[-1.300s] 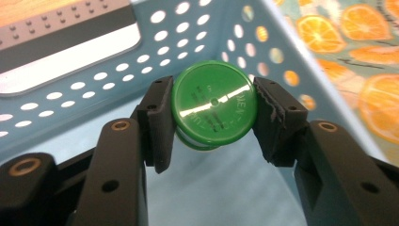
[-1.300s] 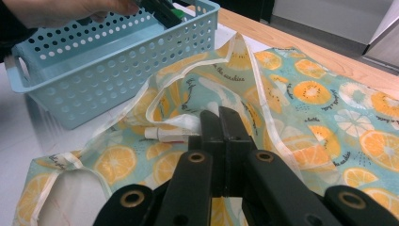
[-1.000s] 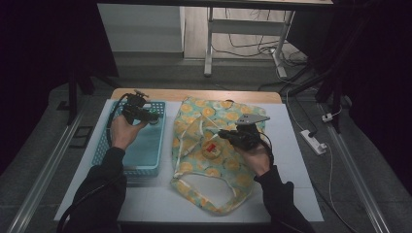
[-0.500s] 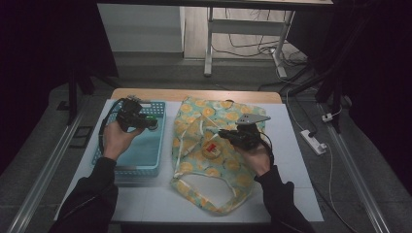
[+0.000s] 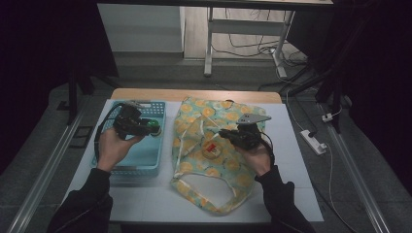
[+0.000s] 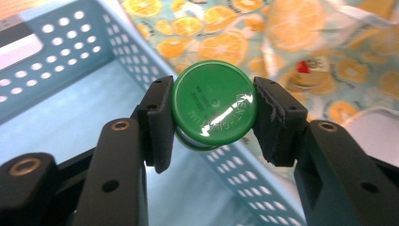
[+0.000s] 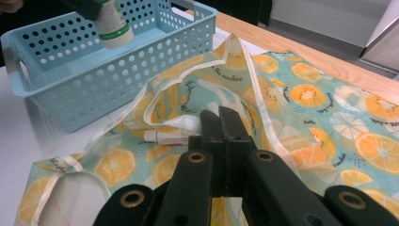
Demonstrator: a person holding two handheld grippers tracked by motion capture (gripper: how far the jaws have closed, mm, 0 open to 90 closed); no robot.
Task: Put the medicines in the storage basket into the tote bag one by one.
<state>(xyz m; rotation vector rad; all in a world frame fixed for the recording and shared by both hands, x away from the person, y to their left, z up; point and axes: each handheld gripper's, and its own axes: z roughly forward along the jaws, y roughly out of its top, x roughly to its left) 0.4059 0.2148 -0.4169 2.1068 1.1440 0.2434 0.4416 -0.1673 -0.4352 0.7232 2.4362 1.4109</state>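
I had the white table (image 5: 291,145) under both hands, with the orange-print bag (image 5: 214,160) spread flat across its middle as the biggest thing on it. At nine o'clock from the bag, just beside its edge, sat the blue perforated basket (image 5: 127,160). My left gripper (image 5: 148,127) hung over the basket's far end, toward twelve o'clock, angled to point at three o'clock toward the bag. My right gripper (image 5: 228,136) rested low on the bag cloth near its centre, pointing at nine o'clock. In the right gripper view its jaws were pressed together with a fold of the bag's cream-edged handle strip (image 7: 179,136) lying right at their tips; I could not tell whether cloth was actually caught. Smallest was the green-capped bottle (image 6: 214,102): the left gripper's pads pinched its cap from both sides, holding it clear above the basket floor.
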